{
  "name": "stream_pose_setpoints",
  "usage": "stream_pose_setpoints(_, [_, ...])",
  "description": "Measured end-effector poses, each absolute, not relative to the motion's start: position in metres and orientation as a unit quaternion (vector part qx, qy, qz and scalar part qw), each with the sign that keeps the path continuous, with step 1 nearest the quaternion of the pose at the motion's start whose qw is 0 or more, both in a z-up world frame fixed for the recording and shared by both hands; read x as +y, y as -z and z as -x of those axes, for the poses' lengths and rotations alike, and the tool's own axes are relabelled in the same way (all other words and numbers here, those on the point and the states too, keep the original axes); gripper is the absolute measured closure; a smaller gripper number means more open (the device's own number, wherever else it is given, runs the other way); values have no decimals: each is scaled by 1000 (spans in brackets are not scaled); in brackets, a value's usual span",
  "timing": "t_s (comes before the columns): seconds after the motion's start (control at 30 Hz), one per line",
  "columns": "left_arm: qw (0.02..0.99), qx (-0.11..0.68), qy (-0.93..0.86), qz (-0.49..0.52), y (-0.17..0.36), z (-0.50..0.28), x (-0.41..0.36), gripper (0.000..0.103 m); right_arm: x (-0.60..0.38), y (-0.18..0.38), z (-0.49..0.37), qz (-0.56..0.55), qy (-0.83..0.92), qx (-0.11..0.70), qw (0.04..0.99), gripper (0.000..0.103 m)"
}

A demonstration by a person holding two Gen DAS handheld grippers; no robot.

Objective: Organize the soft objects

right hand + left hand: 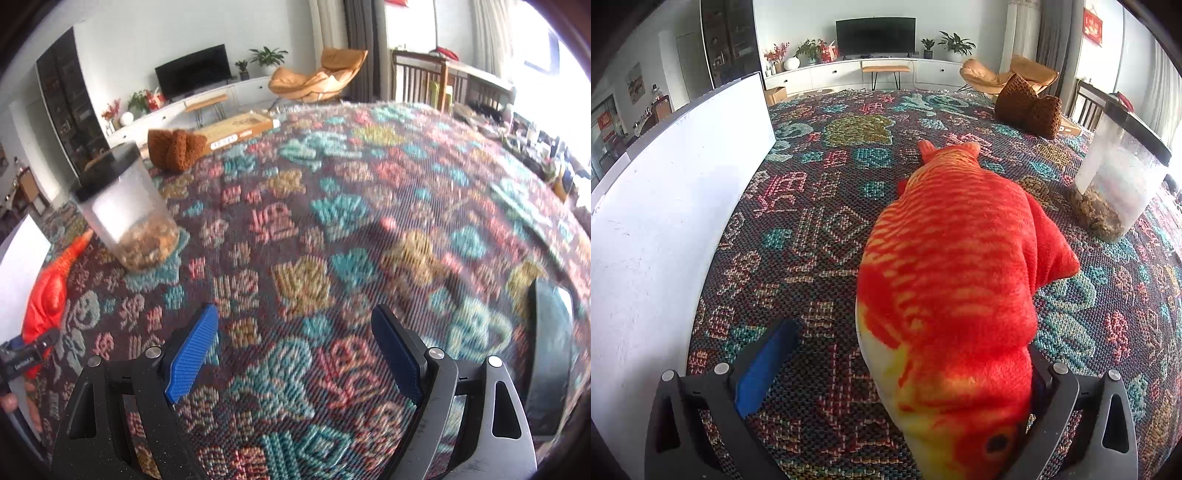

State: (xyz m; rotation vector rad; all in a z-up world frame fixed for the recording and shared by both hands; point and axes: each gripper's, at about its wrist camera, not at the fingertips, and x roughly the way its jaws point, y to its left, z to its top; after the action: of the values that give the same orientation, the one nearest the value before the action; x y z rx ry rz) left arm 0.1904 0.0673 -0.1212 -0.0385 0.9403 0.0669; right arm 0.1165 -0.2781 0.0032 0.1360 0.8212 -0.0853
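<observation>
Lying on the patterned cloth [820,229], the plush fish [953,266] stretches away from the left gripper [886,369], its tail toward the far side and its head, with a dark eye, nearest the camera. The left gripper's fingers stand wide apart: the fish's head rests against the right finger, while the blue-padded left finger [764,369] is clear of it, with bare cloth between, so the jaws are spread and not clamped on the toy. A white board [665,206] stands on edge along the left of the cloth. To the right of the fish sits a clear jar [1119,184] with a black lid and brownish contents at its bottom. Farther off, near the cloth's far right edge, lies a brown knitted cushion [1027,107]. In the right wrist view the right gripper [295,350] hangs over bare cloth with its blue pads parted and nothing between them. The fish shows at that view's left edge, the jar just beyond it, and a dark, flat thing [550,354] lies at the right, too blurred to identify.
</observation>
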Motion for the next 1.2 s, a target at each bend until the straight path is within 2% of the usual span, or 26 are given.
stream_pose_setpoints(0.13, [891, 453, -33, 18, 121, -191, 67, 0, -276, -56, -188, -32, -34, 412, 910, 16])
stream_pose_setpoints(0.23, [891, 453, -32, 19, 121, -191, 66, 0, -274, -68, -257, -45, -112, 449, 885, 16])
stream_pose_setpoints(0.43, [891, 452, -33, 19, 121, -191, 66, 0, -242, -50, -362, -71, -177, 483, 855, 17])
stream_pose_setpoints(0.7, [891, 451, -35, 21, 121, -190, 66, 0, -154, -8, -451, -11, -223, 516, 827, 18])
stream_pose_setpoints(0.73, [891, 451, -35, 21, 121, -191, 66, 0, -149, -4, -457, -4, -217, 523, 824, 21])
stream_pose_setpoints(0.77, [891, 451, -36, 21, 121, -190, 66, 0, -143, 1, -462, 5, -212, 528, 822, 63])
stream_pose_setpoints(0.8, [891, 451, -36, 21, 121, -190, 66, 0, -139, 5, -464, 22, -204, 534, 820, 92])
stream_pose_setpoints(0.83, [891, 451, -36, 21, 121, -191, 66, 0, -139, 7, -464, 28, -195, 538, 820, 88])
stream_pose_setpoints(1.03, [891, 451, -36, 21, 121, -190, 66, 0, -159, -23, -434, -18, -203, 501, 842, 88])
stream_pose_setpoints(1.2, [891, 451, -36, 21, 121, -191, 66, 0, -208, -61, -392, -100, -195, 469, 855, 88])
